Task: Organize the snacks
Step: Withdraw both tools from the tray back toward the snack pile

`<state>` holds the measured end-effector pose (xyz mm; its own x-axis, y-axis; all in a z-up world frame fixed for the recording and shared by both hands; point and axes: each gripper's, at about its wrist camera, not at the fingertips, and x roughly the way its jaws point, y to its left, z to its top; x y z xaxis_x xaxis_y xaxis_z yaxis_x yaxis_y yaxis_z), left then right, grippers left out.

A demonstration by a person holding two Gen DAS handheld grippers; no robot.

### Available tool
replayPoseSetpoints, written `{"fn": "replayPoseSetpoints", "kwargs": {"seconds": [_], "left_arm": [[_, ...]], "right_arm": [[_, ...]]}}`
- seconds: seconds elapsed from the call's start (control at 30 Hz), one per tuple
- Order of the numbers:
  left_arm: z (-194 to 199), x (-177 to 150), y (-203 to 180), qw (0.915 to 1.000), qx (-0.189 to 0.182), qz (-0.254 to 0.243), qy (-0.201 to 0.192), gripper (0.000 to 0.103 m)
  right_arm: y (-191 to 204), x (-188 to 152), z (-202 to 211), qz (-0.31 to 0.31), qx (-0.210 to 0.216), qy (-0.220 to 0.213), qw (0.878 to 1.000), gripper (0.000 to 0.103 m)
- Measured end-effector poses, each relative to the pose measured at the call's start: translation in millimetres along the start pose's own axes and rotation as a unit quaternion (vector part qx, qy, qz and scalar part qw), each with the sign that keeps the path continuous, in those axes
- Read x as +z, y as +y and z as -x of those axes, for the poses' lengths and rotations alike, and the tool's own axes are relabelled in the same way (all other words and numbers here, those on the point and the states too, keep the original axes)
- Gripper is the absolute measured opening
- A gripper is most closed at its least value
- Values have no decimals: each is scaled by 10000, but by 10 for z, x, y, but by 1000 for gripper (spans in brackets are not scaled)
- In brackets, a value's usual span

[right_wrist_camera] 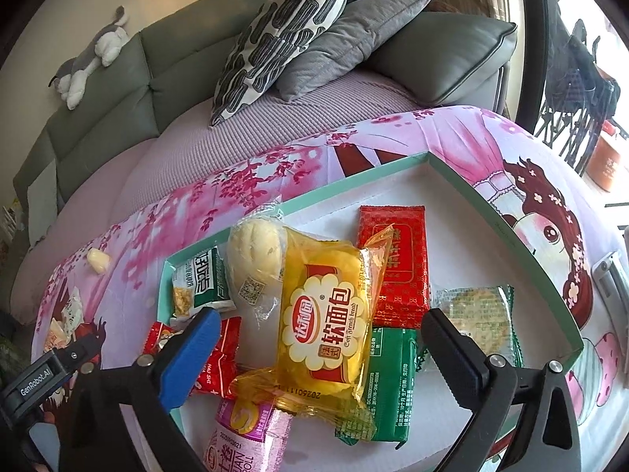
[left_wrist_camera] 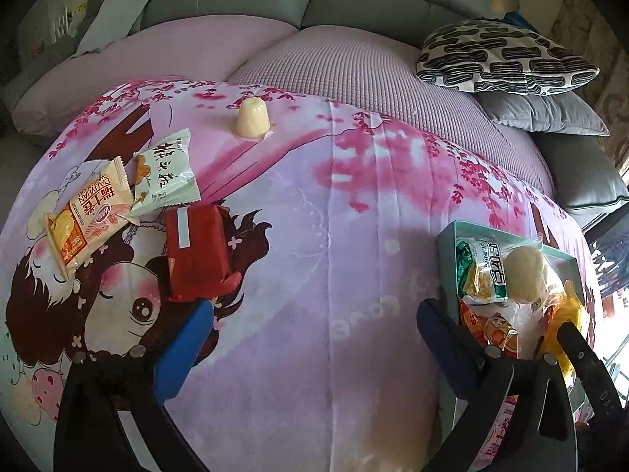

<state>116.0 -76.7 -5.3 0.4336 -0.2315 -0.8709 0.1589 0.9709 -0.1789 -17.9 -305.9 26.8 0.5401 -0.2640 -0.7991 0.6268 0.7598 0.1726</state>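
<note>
My left gripper (left_wrist_camera: pixel 314 338) stands open over the pink cartoon blanket (left_wrist_camera: pixel 334 236), nothing between its fingers. Just ahead of its left finger lies a red packet (left_wrist_camera: pixel 196 253). Beyond that are a Swiss-roll packet (left_wrist_camera: pixel 84 216), a pale green packet (left_wrist_camera: pixel 167 175) and a yellow jelly cup (left_wrist_camera: pixel 251 118). My right gripper (right_wrist_camera: pixel 322 354) is open above the teal-rimmed box (right_wrist_camera: pixel 511 232). A yellow soft-bread packet (right_wrist_camera: pixel 326 322) lies between its fingers, untouched by the pads, on top of several other snacks. Among them are a wrapped bun (right_wrist_camera: pixel 255 247), a red packet (right_wrist_camera: pixel 397 259) and a green packet (right_wrist_camera: pixel 393 377).
The blanket covers a lilac sofa seat (left_wrist_camera: pixel 354 63). A patterned pillow (left_wrist_camera: pixel 507 57) and a grey cushion (right_wrist_camera: pixel 354 35) lean at the far right end. A plush toy (right_wrist_camera: pixel 90 55) lies on the green backrest. The box (left_wrist_camera: pixel 446 244) sits at the blanket's right side.
</note>
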Motion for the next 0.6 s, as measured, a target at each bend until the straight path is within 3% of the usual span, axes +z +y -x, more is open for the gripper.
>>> {"fn": "replayPoseSetpoints", "kwargs": {"seconds": [0.23, 0.6], "left_arm": [[-2, -5, 22, 10000, 23, 6, 83, 103], [121, 44, 166, 9997, 165, 153, -110, 103]], "right_arm": [[2, 1, 13, 29, -22, -19, 10000, 103], [151, -11, 140, 146, 210, -185, 9995, 103]]}}
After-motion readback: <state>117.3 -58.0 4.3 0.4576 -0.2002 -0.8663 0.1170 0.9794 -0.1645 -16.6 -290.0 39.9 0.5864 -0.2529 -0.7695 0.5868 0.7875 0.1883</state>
